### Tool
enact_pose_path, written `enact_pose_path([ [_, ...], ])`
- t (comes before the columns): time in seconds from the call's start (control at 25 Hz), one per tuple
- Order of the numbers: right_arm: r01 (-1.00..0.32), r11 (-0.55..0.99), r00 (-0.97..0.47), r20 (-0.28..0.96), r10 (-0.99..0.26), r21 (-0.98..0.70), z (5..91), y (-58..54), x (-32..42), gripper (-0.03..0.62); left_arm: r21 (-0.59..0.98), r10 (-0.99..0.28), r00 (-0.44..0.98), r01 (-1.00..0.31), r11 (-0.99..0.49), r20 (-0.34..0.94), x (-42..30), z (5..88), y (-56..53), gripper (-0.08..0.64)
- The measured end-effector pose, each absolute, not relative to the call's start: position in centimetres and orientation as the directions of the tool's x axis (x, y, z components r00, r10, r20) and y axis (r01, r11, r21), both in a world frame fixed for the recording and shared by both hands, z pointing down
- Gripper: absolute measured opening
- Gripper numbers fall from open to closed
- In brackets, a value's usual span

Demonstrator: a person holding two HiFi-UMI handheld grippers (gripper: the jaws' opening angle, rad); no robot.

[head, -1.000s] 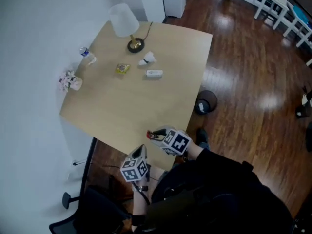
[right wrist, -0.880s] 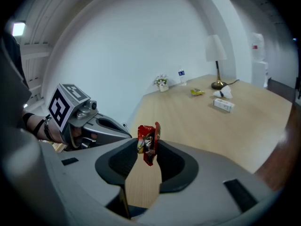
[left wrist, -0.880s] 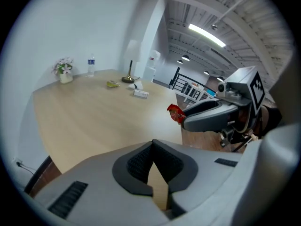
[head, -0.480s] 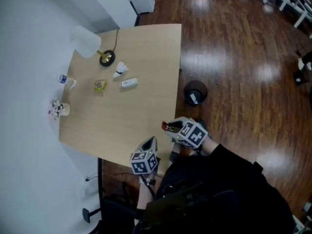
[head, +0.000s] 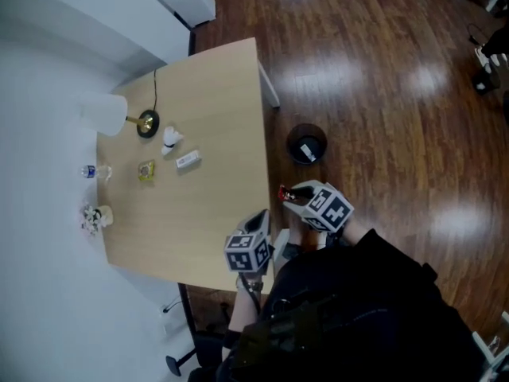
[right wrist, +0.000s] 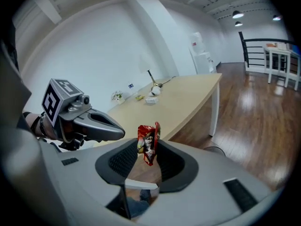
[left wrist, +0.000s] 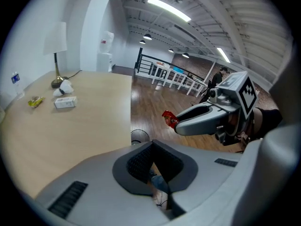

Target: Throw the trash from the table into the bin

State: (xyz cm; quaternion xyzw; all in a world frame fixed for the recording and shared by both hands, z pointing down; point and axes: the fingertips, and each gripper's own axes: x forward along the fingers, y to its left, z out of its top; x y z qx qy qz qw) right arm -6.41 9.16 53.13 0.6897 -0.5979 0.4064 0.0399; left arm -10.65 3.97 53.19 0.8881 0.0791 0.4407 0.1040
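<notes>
The right hand-held gripper [head: 286, 200], clamping a crumpled red foil wrapper [right wrist: 148, 142], wants centring squarely above the round black bin [head: 306, 143] before releasing. The left hand-held gripper [head: 261, 220] is clenched, empty.

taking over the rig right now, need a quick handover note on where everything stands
Right gripper: shut on a red wrapper, past the table edge, short of the bin on the floor.
Left gripper: shut, empty, by the table's near corner.
Done: the bin holds something pale; can't tell what.
To do: drop the red wrapper in the bin, then clear the crumpled white paper, white box and yellow wrapper near the lamp.
</notes>
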Motion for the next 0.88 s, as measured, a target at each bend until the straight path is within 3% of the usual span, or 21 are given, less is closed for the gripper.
enact_pose_path([
  [0.48,-0.782,-0.423,0.031,0.649,-0.760,-0.458,58.4,14.4,2.8,0.138,0.281,0.301,0.549,0.123,-0.952,0.779,-1.2,56.9,9.1,0.005],
  [0.88,-0.716,-0.524,0.010,0.743,-0.669,-0.462,72.2,16.0,9.1,0.138,0.283,0.283,0.556,0.088,-0.955,0.782,4.7,65.3,10.7,0.006],
])
